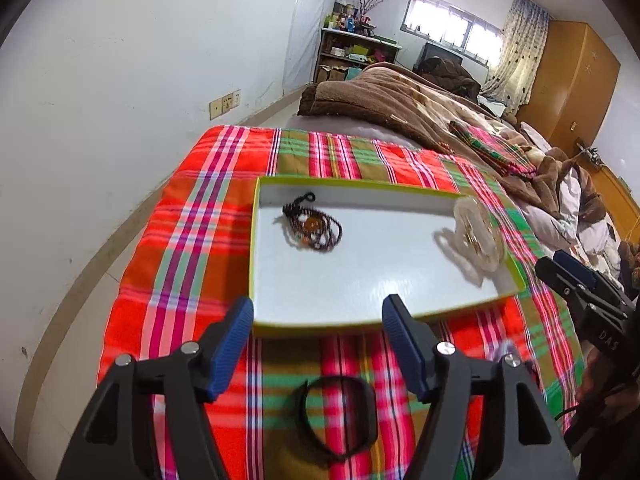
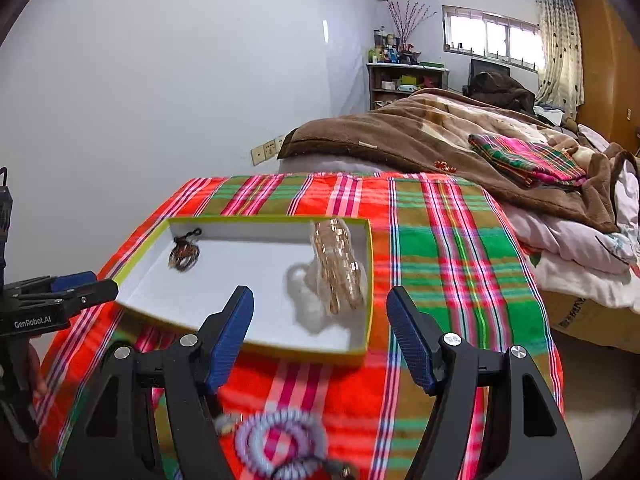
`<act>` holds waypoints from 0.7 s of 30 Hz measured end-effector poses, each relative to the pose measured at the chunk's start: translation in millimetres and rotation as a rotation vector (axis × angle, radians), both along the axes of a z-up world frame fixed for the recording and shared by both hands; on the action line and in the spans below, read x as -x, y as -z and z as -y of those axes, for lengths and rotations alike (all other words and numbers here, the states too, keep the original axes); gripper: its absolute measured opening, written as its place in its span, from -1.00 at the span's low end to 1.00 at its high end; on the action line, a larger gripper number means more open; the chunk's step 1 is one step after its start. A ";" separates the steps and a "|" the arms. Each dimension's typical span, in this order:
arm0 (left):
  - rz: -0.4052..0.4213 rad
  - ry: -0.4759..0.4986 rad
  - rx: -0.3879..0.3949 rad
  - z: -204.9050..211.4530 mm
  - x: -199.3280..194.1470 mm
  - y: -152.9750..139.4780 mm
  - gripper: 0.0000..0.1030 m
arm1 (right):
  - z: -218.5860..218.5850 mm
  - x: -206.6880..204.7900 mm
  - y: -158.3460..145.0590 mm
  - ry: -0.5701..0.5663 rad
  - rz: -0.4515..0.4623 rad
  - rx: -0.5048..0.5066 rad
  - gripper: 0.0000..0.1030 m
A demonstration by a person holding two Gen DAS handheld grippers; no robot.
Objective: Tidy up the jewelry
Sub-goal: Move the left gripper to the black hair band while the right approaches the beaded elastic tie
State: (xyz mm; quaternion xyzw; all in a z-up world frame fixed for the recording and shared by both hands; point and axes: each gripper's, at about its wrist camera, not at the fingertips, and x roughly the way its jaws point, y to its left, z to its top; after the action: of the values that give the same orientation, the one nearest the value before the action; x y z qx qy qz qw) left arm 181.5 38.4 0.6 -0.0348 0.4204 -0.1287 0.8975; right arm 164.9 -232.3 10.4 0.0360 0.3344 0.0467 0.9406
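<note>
A shallow white box with a lime-green rim [image 1: 256, 256] [image 2: 370, 280] lies on a plaid cloth. Inside it are a dark beaded bracelet with an amber bead [image 1: 314, 226] [image 2: 184, 254] and a clear and gold hair clip [image 1: 478, 240] [image 2: 338, 266] against the right wall. A black band [image 1: 340, 416] lies on the cloth before the box, under my open, empty left gripper [image 1: 318, 346]. A lilac spiral hair tie [image 2: 280, 440] lies below my open, empty right gripper [image 2: 320, 338]. The right gripper also shows in the left wrist view [image 1: 576, 284].
The plaid cloth [image 1: 192, 248] [image 2: 440, 248] covers the bed's end, with a white wall close on the left. A brown blanket [image 2: 420, 128] and a folded plaid cloth [image 2: 528, 158] lie behind. Small orange beads [image 2: 445, 165] rest on the blanket edge.
</note>
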 end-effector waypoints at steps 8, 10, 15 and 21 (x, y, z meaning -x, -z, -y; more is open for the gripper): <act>-0.054 -0.011 0.040 -13.9 27.0 21.2 0.34 | 15.5 40.2 17.7 0.024 -0.036 -0.027 0.35; -0.070 -0.017 0.054 -16.5 33.3 27.3 0.34 | 19.3 51.2 22.9 0.029 -0.045 -0.032 0.35; -0.098 -0.022 0.104 -20.9 44.3 39.9 0.33 | 29.6 76.3 35.3 0.060 -0.075 -0.059 0.34; -0.109 -0.029 0.117 -25.3 55.0 49.9 0.31 | 32.4 91.9 47.1 0.060 -0.103 -0.060 0.35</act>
State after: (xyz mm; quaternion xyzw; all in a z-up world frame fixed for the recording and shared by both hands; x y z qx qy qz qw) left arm 126.5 63.7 -49.3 -0.1003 0.4601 -0.1377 0.8714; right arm 73.0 -264.7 -36.7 0.0766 0.3798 0.0263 0.9215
